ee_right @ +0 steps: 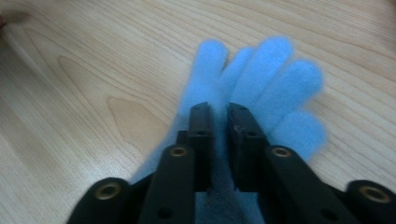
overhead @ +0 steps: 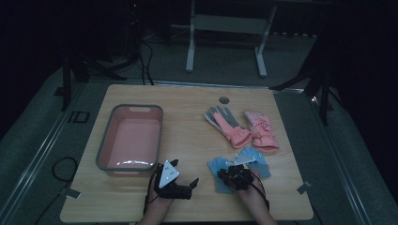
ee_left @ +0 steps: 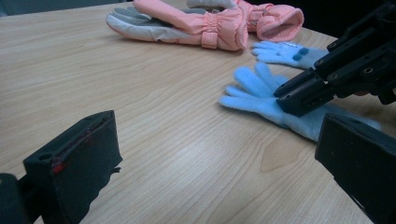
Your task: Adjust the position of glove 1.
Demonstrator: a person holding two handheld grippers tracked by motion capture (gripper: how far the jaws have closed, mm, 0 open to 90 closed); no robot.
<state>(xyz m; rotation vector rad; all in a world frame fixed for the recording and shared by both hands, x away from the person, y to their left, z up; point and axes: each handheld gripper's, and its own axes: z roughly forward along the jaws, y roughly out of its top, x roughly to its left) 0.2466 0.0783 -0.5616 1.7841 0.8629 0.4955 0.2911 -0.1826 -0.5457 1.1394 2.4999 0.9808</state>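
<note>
A light blue glove [overhead: 217, 168] [ee_left: 259, 95] [ee_right: 275, 74] lies flat on the wooden table [overhead: 187, 117], fingers spread. My right gripper [overhead: 223, 172] [ee_right: 219, 112] hovers just over its palm, its tip also in the left gripper view [ee_left: 292, 98]. The jaws stand a narrow gap apart with no fabric pinched between them. A second blue glove [overhead: 256, 158] [ee_left: 286, 53] lies beside it to the right. My left gripper [overhead: 185, 172] [ee_left: 212, 140] rests low over bare table left of the gloves, jaws wide open and empty.
Two pink-and-grey winter gloves [overhead: 230, 126] [overhead: 260, 132] [ee_left: 187, 23] lie farther back on the right. An empty pink basin with a grey rim [overhead: 105, 140] stands at the left. A round cable hole [overhead: 224, 100] sits near the far edge.
</note>
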